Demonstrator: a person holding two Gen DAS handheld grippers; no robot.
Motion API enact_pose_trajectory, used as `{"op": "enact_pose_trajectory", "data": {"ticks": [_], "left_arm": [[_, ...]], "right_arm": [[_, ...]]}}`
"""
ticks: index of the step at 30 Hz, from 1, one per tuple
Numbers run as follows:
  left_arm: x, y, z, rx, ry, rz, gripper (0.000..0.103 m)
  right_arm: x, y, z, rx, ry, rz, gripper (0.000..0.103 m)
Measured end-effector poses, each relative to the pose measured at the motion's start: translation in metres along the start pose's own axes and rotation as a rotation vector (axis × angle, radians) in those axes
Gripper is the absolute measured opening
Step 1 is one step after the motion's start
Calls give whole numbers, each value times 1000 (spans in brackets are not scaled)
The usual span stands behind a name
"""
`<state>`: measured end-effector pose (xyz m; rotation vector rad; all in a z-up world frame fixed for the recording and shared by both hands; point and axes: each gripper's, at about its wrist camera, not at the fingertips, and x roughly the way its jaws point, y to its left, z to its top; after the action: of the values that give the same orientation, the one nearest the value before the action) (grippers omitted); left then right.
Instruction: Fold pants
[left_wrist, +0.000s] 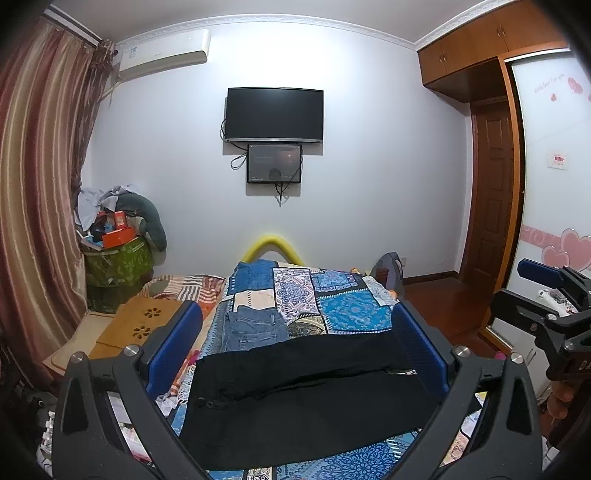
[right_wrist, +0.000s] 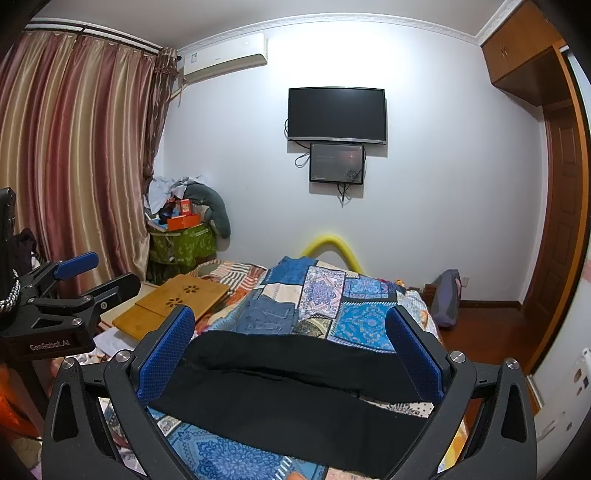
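While the left wrist view is looking down the bed (left_wrist: 332, 306), the left tool (left_wrist: 295, 350) is hovering with its blue pads spread wide apart, gripping nothing. Black pants (left_wrist: 295, 398) are lying flat across the patchwork bedspread directly below and between the pads, a button showing near the left pad. Folded jeans (left_wrist: 255, 328) are resting just beyond the black pants, ahead of the tool. The right tool (left_wrist: 546, 295) is showing at the right edge, off to that side.

Item, right wrist view: the right tool (right_wrist: 291, 350) is likewise standing open, its pads wide apart and empty, with the black pants (right_wrist: 295, 398) spanning the gap beneath them. The left tool (right_wrist: 74, 280) is sitting off to its left, its blue pad raised clear of any cloth. A wooden lap desk (right_wrist: 177, 302) is lying ahead and left on the bed (right_wrist: 369, 317).

Judged step: the approach before a first grasp, the pants laid out but seemingly unfolded. Next move likely calls for both tools lowering onto one edge of the cloth, closing, then carrying it across.
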<state>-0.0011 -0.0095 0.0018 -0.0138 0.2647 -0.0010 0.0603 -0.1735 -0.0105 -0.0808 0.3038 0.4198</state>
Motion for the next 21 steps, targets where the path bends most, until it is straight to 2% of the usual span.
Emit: {"op": "enact_pose_trajectory", "data": {"ticks": [21], "left_arm": [[-1,2,0,1,-15,-9,103]], "right_arm": [[1,0,-1,2,-5,1,103]]}}
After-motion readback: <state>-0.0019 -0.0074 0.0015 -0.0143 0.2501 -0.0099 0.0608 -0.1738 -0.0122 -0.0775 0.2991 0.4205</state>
